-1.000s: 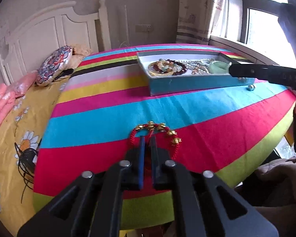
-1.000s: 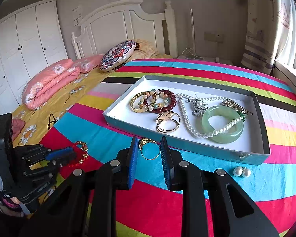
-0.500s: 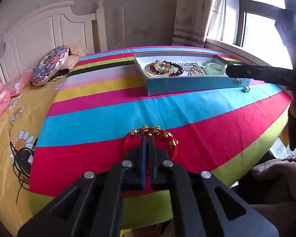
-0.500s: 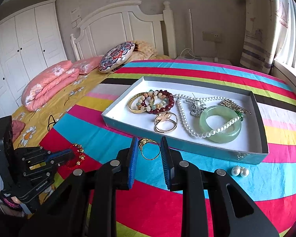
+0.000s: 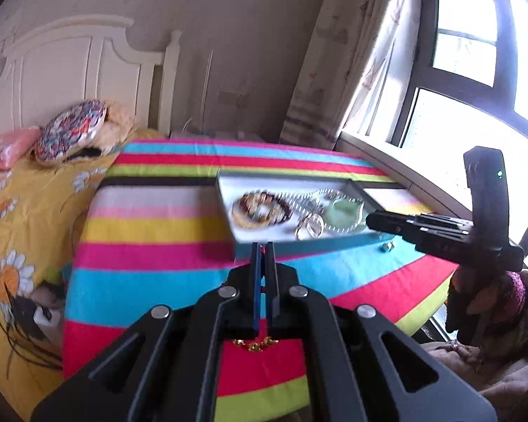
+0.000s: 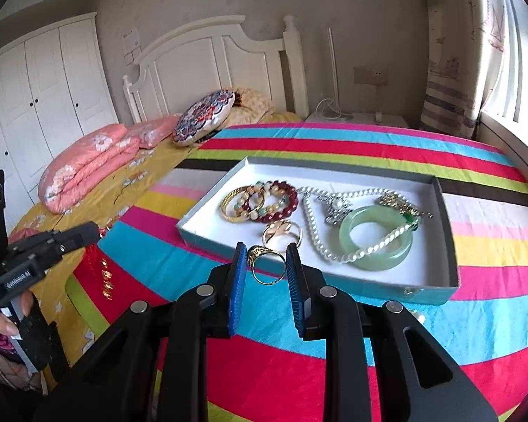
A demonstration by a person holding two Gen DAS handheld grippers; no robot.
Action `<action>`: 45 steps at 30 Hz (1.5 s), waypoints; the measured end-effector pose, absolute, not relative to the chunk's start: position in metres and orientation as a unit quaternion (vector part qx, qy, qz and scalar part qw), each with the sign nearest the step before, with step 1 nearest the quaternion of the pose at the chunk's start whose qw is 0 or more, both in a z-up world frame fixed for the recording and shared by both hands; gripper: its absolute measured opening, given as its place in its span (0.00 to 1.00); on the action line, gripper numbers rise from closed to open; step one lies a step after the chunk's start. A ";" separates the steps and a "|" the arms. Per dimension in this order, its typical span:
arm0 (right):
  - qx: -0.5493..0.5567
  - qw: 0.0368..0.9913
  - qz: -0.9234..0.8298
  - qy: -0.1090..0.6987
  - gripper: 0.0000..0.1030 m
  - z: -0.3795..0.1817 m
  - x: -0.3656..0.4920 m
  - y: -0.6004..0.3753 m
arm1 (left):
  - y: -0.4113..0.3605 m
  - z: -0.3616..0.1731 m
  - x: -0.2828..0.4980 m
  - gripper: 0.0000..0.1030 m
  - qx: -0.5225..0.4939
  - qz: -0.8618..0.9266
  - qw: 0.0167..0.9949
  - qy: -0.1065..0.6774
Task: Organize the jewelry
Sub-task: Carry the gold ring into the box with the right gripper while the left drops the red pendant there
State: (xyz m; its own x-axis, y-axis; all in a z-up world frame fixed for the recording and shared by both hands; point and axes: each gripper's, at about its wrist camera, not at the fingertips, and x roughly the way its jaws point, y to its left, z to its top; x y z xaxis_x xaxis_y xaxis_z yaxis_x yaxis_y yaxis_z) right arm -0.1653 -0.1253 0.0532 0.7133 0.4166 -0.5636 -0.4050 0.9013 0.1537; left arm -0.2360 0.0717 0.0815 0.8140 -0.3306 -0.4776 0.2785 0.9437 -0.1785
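right now your right gripper (image 6: pixel 265 269) holds the gold ring (image 6: pixel 266 264) between part-open pads just short of the tray (image 6: pixel 452 246)'s near wall, closer than your left gripper (image 5: pixel 263 270), pinched narrow on the red bracelet (image 5: pixel 255 344) hanging further back.
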 end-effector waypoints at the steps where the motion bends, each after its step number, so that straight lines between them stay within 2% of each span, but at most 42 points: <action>1: 0.011 0.927 0.220 0.304 0.23 0.055 -0.165 -0.128 | 0.068 0.087 -0.235 0.01 -0.047 -0.164 0.952 0.255; 13: 0.038 0.936 0.193 0.293 0.23 0.066 -0.150 -0.163 | 0.014 0.120 -0.194 0.01 -0.009 -0.210 0.947 0.244; 27: 0.021 0.933 0.177 0.312 0.23 0.056 -0.112 -0.172 | -0.014 0.113 -0.123 0.01 -0.010 -0.216 0.936 0.279; 45: -0.019 0.906 0.157 0.393 0.23 0.035 -0.006 -0.153 | -0.054 0.080 -0.037 0.01 0.029 -0.182 0.923 0.338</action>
